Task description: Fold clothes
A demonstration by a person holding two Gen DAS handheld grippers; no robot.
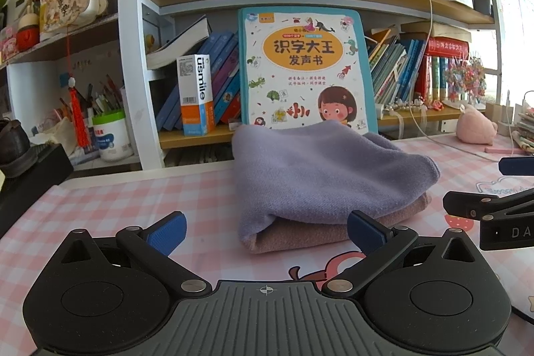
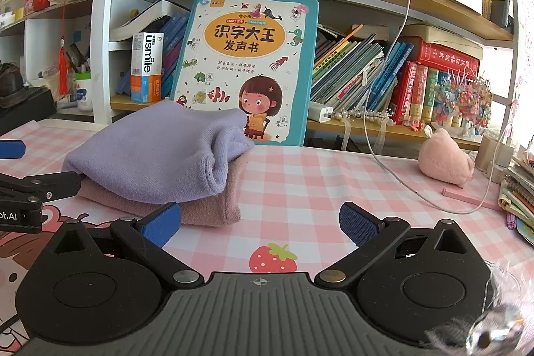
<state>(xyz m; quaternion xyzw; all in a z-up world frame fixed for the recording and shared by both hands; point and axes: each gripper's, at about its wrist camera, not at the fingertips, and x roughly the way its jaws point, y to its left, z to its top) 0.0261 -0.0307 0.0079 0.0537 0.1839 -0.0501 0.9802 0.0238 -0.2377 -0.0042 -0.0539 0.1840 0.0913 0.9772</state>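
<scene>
A folded lilac cloth point(image 1: 320, 175) point(image 2: 157, 152) lies on top of a folded dusty-pink cloth point(image 1: 300, 234) point(image 2: 207, 206) on the pink checked desk mat point(image 1: 133, 206) point(image 2: 317, 182). My left gripper point(image 1: 267, 231) is open just in front of the stack, its fingers wide apart and holding nothing. My right gripper point(image 2: 260, 224) is open too, to the right of the stack, with its left blue pad point(image 2: 162, 224) close to the pink cloth's front edge. Each gripper shows at the edge of the other's view.
A large children's book point(image 1: 303, 69) point(image 2: 247, 65) leans on the bookshelf right behind the stack. A white cable point(image 2: 393, 169) and a pink plush toy point(image 2: 445, 157) lie on the mat to the right. Books and stationery point(image 2: 520, 189) pile at the far right edge.
</scene>
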